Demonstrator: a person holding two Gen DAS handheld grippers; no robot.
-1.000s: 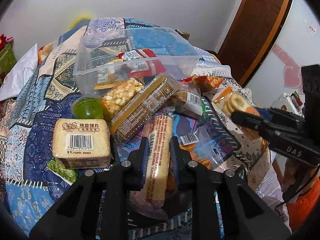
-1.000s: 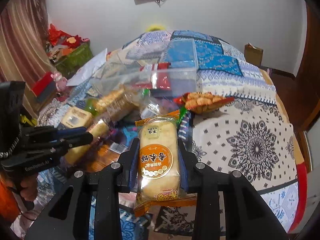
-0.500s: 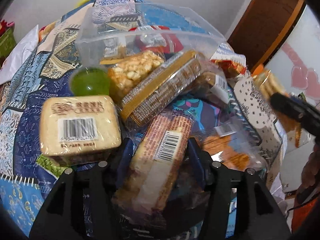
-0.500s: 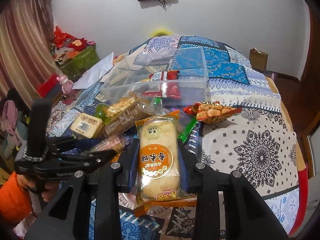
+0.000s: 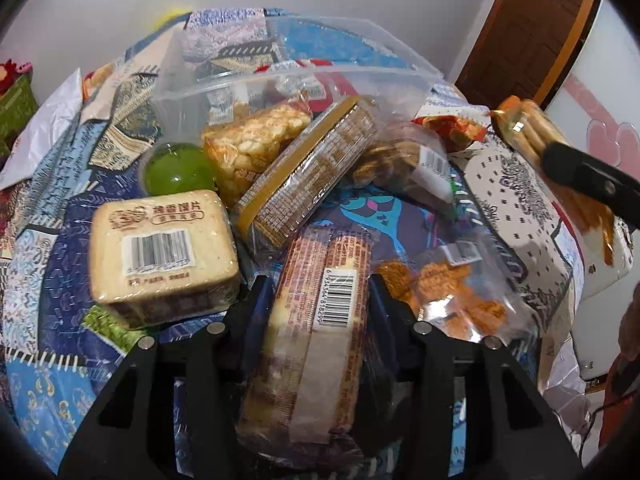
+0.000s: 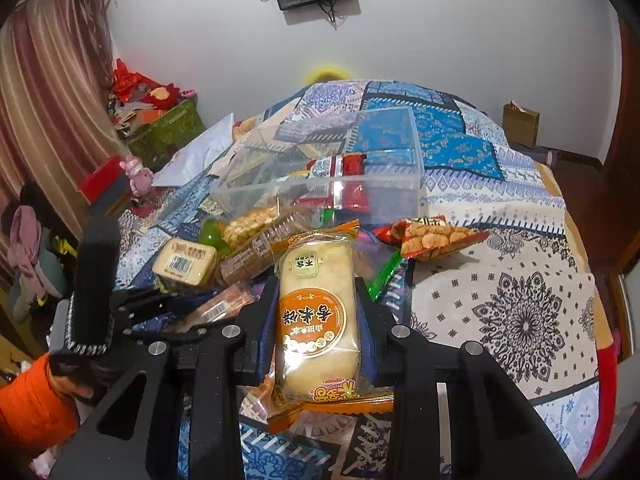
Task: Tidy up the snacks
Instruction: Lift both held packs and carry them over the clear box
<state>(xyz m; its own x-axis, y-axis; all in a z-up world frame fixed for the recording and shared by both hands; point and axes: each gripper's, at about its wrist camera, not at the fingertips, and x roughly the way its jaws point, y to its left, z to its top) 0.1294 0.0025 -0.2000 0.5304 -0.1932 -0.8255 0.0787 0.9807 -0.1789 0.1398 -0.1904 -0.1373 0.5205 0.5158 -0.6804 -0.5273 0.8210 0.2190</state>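
My left gripper [image 5: 316, 292] has its jaws wide around a long biscuit pack with a barcode [image 5: 320, 312] that lies on the bed; whether the pads press it I cannot tell. My right gripper [image 6: 316, 292] is shut on an orange rice-cracker pack [image 6: 316, 312] and holds it above the pile. A clear plastic box [image 5: 280, 52] with some snacks inside stands behind the pile; it also shows in the right wrist view [image 6: 332, 160]. The left gripper shows at the left of the right wrist view [image 6: 168, 312].
On the patterned bedspread [image 6: 500, 300] lie a square biscuit pack [image 5: 160, 248], a green jelly cup [image 5: 176, 168], a puffed-rice bar [image 5: 256, 144], a long brown pack [image 5: 308, 176] and a red snack bag [image 6: 432, 240]. A green basket [image 6: 168, 132] stands left.
The left gripper has pushed forward and lower, its jaws spread wider around the long biscuit pack. The right gripper has risen slightly with its rice-cracker pack.
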